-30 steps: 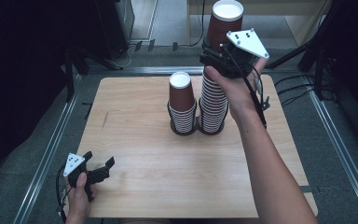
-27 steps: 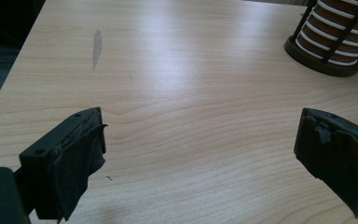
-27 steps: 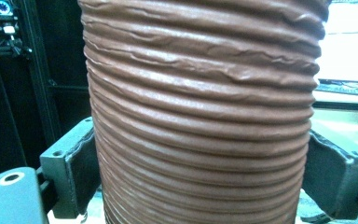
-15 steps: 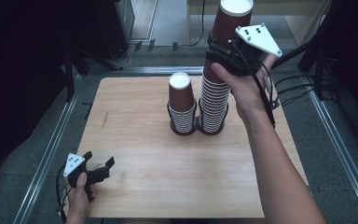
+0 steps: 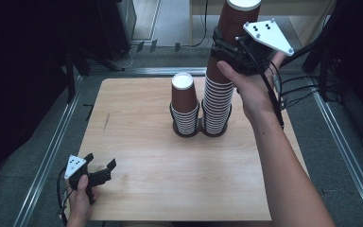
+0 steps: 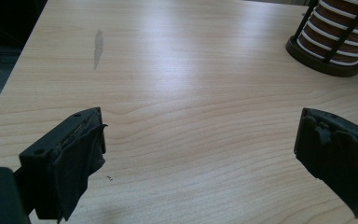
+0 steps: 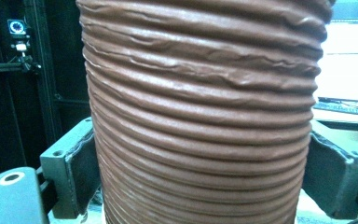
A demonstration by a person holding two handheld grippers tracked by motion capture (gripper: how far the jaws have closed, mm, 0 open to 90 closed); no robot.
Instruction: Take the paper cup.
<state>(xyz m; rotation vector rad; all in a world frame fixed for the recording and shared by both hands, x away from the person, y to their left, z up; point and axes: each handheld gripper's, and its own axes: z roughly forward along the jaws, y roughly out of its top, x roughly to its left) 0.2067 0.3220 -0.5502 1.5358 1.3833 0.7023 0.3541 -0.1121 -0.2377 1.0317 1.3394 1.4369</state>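
I have the right gripper [image 5: 228, 49] raised above the far edge of the worktop [image 5: 170, 189], its jaws closed around a tall stack of brown paper cups [image 5: 224, 71]. In the right gripper view the ribbed brown stack [image 7: 205, 121] stands between both jaws, and the pads press against it on either side. From the high view this tall stack reaches from a black wire holder [image 5: 216, 128] near the middle of the worktop, toward the far edge, up past the gripper, with a white rim showing at the top. I cannot tell whether the part I hold has separated from the cups seated in the holder. Just beside it, on its left and touching, stands a second black wire holder [image 5: 185, 130] with a shorter stack of cups [image 5: 185, 101]; its top cup is open, with a white inside. My left gripper [image 5: 99, 170] rests low near the near-left corner of the worktop, jaws spread wide with nothing between them. In the left gripper view I see bare pale wood [image 6: 191, 93] between the jaws, a faint grey smudge [image 6: 98, 44] toward the left edge, and the base of a cup holder [image 6: 326, 60] further off at the upper right.
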